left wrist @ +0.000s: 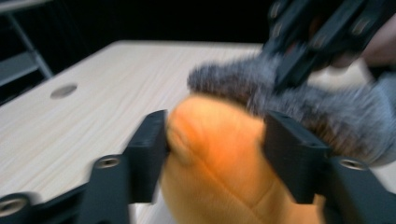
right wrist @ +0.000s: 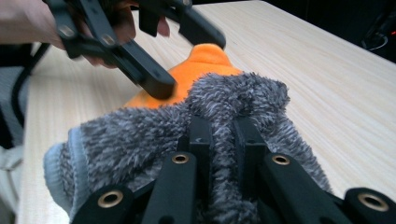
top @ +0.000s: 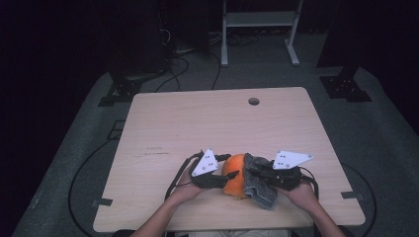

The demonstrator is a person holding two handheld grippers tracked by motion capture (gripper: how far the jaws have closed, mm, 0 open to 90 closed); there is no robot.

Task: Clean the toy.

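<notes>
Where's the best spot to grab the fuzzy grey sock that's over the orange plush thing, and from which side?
Probably the bunched fold of the fuzzy grey sock on its outer side, away from the orange plush toy. The pile gathers into a ridge there, and the right gripper already pinches it. The left gripper brackets the toy from the opposite side.

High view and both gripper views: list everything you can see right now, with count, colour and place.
Orange plush piece: 1, orange, near table edge, between the left gripper's jaws.
Grey fuzzy cloth: 1, grey, against the orange piece's right side, pinched by the right gripper.
Table: 1, light wood.
Cable hole: 1, far side of table.
White frame: 1, on floor beyond table.
Left gripper: 1, black, shut on the orange piece.
Right gripper: 1, black, shut on the cloth.
Hands: 2, holding the grippers.
</notes>
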